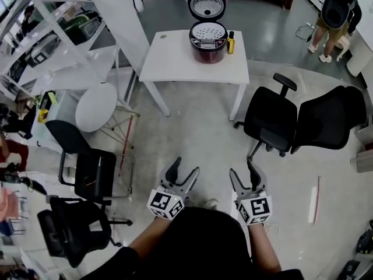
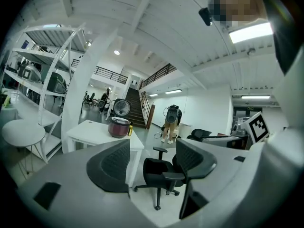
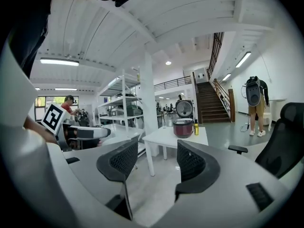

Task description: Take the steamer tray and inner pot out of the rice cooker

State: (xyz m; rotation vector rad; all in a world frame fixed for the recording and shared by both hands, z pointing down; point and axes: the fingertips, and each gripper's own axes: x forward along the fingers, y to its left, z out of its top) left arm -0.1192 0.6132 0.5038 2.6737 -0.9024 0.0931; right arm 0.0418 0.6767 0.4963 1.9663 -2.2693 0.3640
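Far from the table (image 1: 175,60), the left gripper (image 1: 185,167) and right gripper (image 1: 242,167) both hold jaws apart, empty. The cooker (image 1: 208,52) stands there, lid (image 1: 207,6) up, tray (image 1: 208,34) inside.

In the head view the rice cooker (image 1: 208,42) stood far off on the surface (image 1: 175,63), too small for detail. Its perforated steamer tray (image 1: 208,34) covered the opening, so the inner pot was hidden. The label on the yellow bottle (image 1: 231,42) just right of it was unreadable. A dark bulky object (image 1: 336,7) hid the upper body of the far-right person (image 1: 328,31). The forearms (image 1: 145,236) behind the left tool (image 1: 186,165) and right tool (image 1: 241,167) were cut off at the near edge.
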